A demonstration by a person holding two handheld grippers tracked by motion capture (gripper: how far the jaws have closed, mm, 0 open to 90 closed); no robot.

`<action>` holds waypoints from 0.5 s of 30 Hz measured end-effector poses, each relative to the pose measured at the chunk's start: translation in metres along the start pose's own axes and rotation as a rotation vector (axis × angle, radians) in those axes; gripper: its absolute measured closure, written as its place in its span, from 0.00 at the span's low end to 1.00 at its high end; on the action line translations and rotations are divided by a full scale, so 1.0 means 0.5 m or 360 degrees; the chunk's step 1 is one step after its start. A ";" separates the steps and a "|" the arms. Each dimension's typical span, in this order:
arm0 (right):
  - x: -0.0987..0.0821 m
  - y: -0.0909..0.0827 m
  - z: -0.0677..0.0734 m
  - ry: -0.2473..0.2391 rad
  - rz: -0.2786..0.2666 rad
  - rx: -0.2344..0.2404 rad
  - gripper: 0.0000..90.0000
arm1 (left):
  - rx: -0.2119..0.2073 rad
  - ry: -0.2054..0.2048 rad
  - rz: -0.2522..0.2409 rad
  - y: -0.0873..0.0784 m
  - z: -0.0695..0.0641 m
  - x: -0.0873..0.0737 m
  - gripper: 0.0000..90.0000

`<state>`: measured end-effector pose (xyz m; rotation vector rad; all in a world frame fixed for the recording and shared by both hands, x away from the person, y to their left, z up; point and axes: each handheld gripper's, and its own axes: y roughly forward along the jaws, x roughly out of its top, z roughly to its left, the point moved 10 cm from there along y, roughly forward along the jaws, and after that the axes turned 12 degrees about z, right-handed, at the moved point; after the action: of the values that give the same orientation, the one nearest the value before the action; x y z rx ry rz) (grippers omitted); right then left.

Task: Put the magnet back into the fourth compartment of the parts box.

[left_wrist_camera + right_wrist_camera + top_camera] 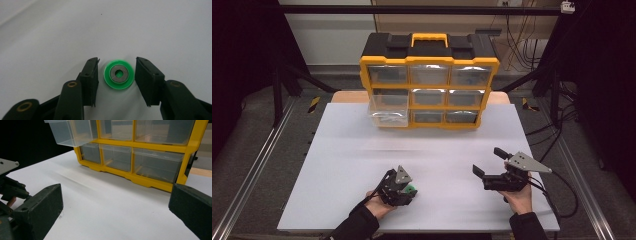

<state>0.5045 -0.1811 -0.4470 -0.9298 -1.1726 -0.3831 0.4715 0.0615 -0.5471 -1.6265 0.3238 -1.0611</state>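
Table [362, 145] first: white, mostly bare. Yellow-and-black organizer [429, 80] stands at the far edge with clear drawers in three rows. One drawer [388, 111], left column, is pulled well out toward the person, so a destination looks ready. From the high view I can't tell what, if anything, lies in it; glare on the plastic.

Left gripper [116, 75] is down at the near-left of the table, pointing at the surface. Its jaws stand part-way spread on either side of a small green disc [118, 74] with a grey metal ring in the middle. The disc lies flat on the table between the pads; a sliver of white shows on each side, so no pinch yet, by my read. In the high view the green peeks out just right of that gripper [404, 189].

Right gripper [490, 163] is at the near-right, well apart from the disc, held about level and facing the organizer. Jaws wide apart, nothing between them.

Progress, judged: early. Drawer open, left tongs lined up on the disc. Left to do: close on the disc, lift, carry it across to the open drawer, drop it in, probably push the drawer shut. Right hand looks free for that last bit.
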 end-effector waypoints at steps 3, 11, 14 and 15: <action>0.001 0.000 0.001 0.0005 -0.0003 0.0003 0.00 | 0.0002 -0.0001 0.0004 0.000 -0.001 0.000 0.62; 0.002 -0.001 0.001 0.0008 -0.0007 0.0004 0.00 | 0.0000 -0.0007 0.0017 -0.001 -0.004 0.000 0.68; 0.002 -0.002 0.000 0.0006 -0.0009 0.0003 0.00 | -0.0002 -0.0016 0.0020 -0.001 -0.004 0.000 0.69; 0.002 -0.002 0.000 0.0008 -0.0009 0.0004 0.00 | -0.0002 -0.0017 0.0019 -0.001 -0.004 0.000 0.69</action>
<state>0.5041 -0.1814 -0.4455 -0.9232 -1.1708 -0.3882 0.4696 0.0603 -0.5467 -1.6287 0.3271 -1.0431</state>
